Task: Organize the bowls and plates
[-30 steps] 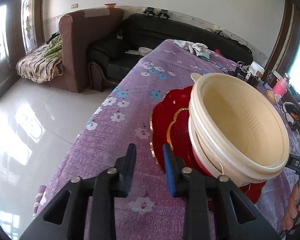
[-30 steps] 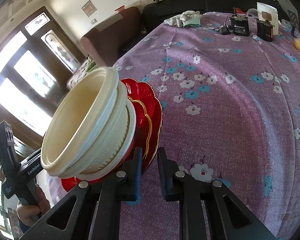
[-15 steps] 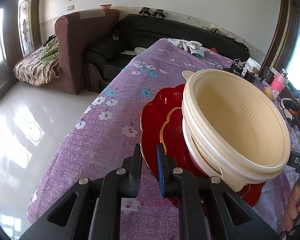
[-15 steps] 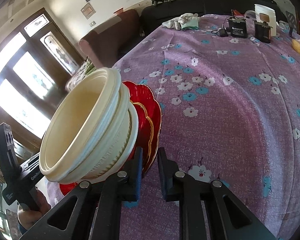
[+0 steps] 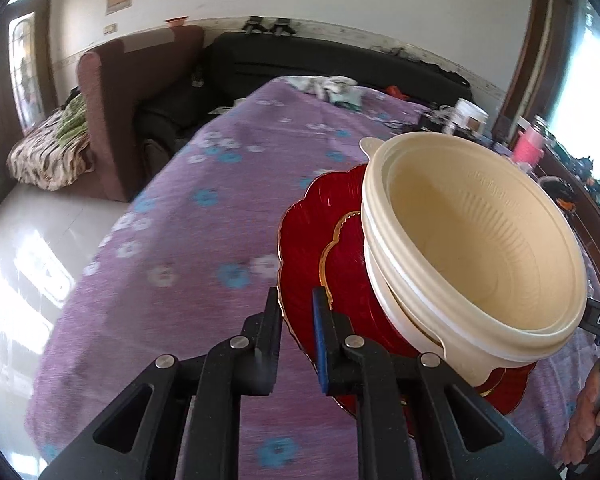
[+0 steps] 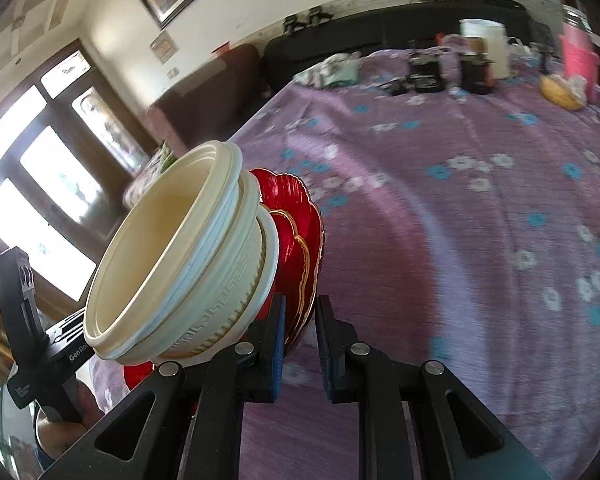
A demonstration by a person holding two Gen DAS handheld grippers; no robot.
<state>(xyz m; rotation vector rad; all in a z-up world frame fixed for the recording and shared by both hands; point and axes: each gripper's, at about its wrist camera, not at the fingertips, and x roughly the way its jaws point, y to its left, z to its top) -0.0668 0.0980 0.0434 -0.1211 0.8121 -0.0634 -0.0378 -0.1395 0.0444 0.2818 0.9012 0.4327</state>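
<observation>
- While nested cream bowls (image 5: 472, 248) sit tilted on a stack of red scalloped plates (image 5: 320, 248), the whole pile is held up over the purple flowered table (image 5: 204, 240).
- Left gripper (image 5: 296, 312) clamps the plates' rim between its fingers at one side of the stack.
- Right gripper (image 6: 300, 320) grips the opposite rim the same way, the red edge pinched between its jaws.
- Behind the pile, dark boxes (image 6: 424, 72), a white jar (image 6: 488, 46) and a pink cup (image 6: 578, 60) stand at the table's far end.
- Beyond the table, a brown armchair (image 5: 128, 92) adjoins a black sofa (image 5: 320, 68).
</observation>
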